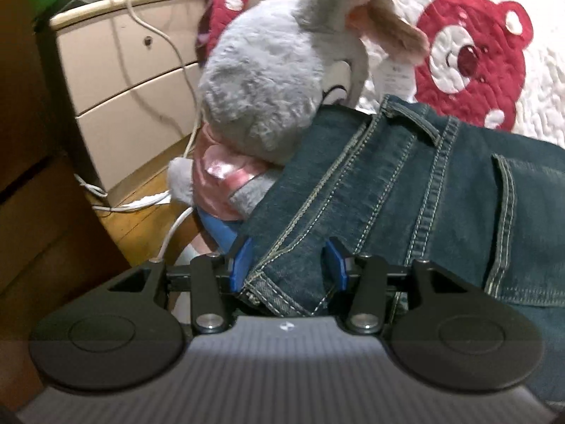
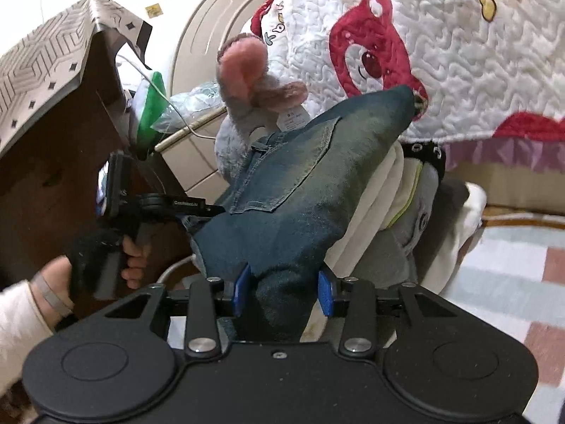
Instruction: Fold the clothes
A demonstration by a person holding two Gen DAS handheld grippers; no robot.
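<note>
A white quilt (image 1: 459,17) printed with red bears is spread across the far right. Dark blue jeans (image 1: 406,194) are held up in front of it, above a pile of clothes (image 2: 388,205). A grey plush toy (image 1: 261,81) is pressed against their far left edge. The waistband is pinched by the left gripper (image 1: 287,263); a fold of denim is pinched by the right gripper (image 2: 282,291).

Bedroom: quilted bear bedspread (image 2: 459,46), plush toy (image 1: 261,81), bedside drawers (image 1: 130,81).
</note>
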